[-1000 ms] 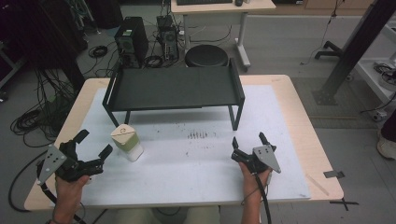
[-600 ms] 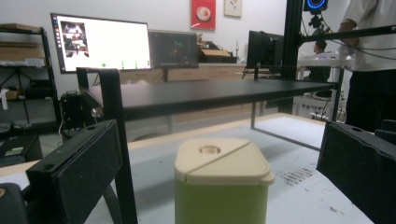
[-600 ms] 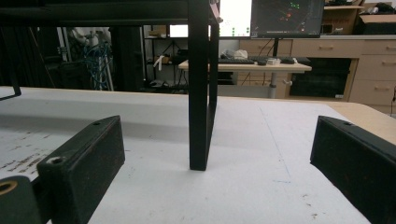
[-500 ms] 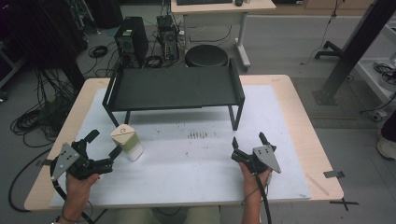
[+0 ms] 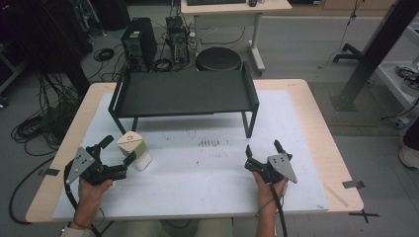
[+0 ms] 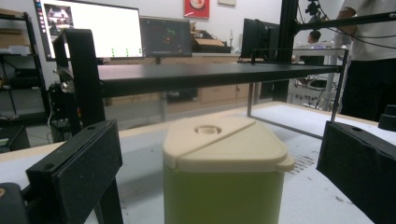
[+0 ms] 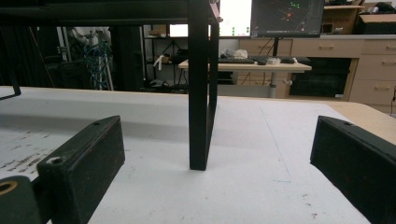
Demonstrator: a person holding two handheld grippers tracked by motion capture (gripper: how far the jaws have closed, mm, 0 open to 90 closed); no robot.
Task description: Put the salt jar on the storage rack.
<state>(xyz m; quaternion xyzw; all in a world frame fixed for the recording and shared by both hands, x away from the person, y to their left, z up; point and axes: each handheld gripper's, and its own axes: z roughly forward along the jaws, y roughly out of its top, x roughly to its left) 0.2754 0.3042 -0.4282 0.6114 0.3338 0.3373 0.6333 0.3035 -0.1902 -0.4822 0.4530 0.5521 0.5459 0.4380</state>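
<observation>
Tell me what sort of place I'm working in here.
Most likely a lab or workshop for recording gripper tasks. Monitors and a desk with a keyboard stand behind the table, a computer tower and loose cables sit on the floor, and the left gripper brackets a green container.

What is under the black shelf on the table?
Under the shelf, the right gripper view shows only a leg on the white mat. From above, the shelf's top covers the rest. The jar stands in front, between the left gripper's open jaws.

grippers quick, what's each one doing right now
Left gripper: open, jaws either side of the green container, not gripping it.
Right gripper: open, holding nothing.
</observation>
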